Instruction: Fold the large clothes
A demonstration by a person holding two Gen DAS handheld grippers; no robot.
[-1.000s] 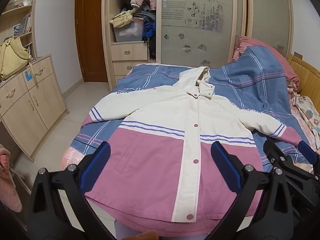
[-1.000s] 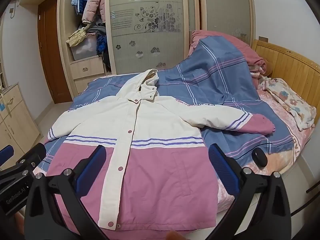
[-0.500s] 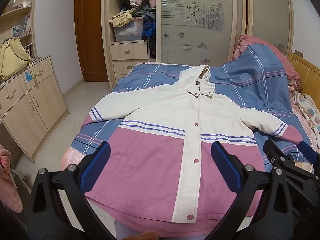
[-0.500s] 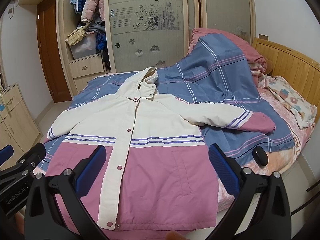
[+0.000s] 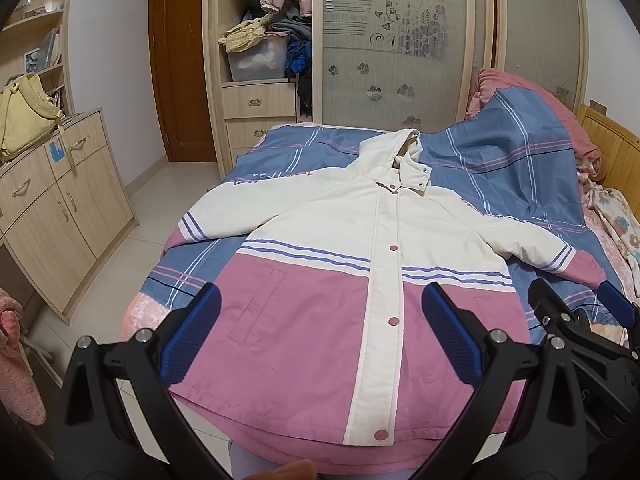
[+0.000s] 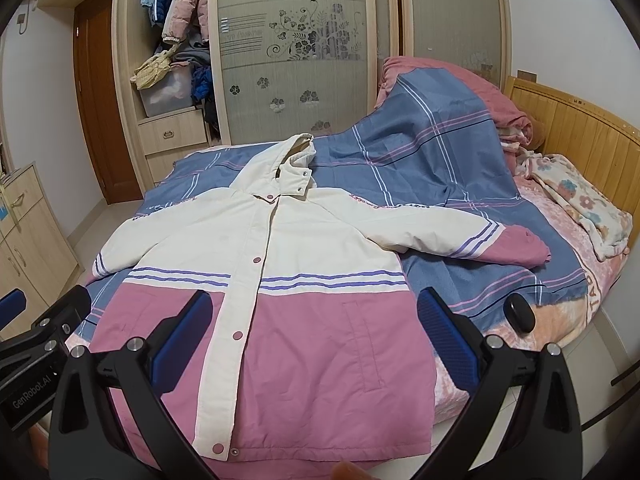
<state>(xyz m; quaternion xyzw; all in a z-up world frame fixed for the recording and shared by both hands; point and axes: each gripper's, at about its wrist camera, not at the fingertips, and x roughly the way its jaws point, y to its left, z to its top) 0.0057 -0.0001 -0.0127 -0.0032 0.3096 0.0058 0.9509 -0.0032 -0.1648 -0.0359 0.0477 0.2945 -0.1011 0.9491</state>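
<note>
A large hooded jacket [image 5: 340, 264], cream on top and pink below with purple stripes, lies flat and buttoned on the bed, sleeves spread out; it also shows in the right wrist view [image 6: 280, 280]. My left gripper [image 5: 320, 336] is open and empty, held above the jacket's pink hem. My right gripper [image 6: 316, 334] is open and empty, also above the hem; it shows at the right edge of the left wrist view [image 5: 576, 320]. The left gripper shows at the left edge of the right wrist view [image 6: 44, 328].
The bed has a blue plaid cover [image 5: 500, 168] bunched up at the back right and a wooden headboard [image 6: 580, 148]. A small black object [image 6: 519, 313] lies on the bed's right edge. A wardrobe [image 5: 260, 100] and a cabinet [image 5: 52, 208] with a yellow bag stand left.
Both views have drifted slightly, with the jacket a little lower in frame. The jacket has not moved and both grippers stay open.
</note>
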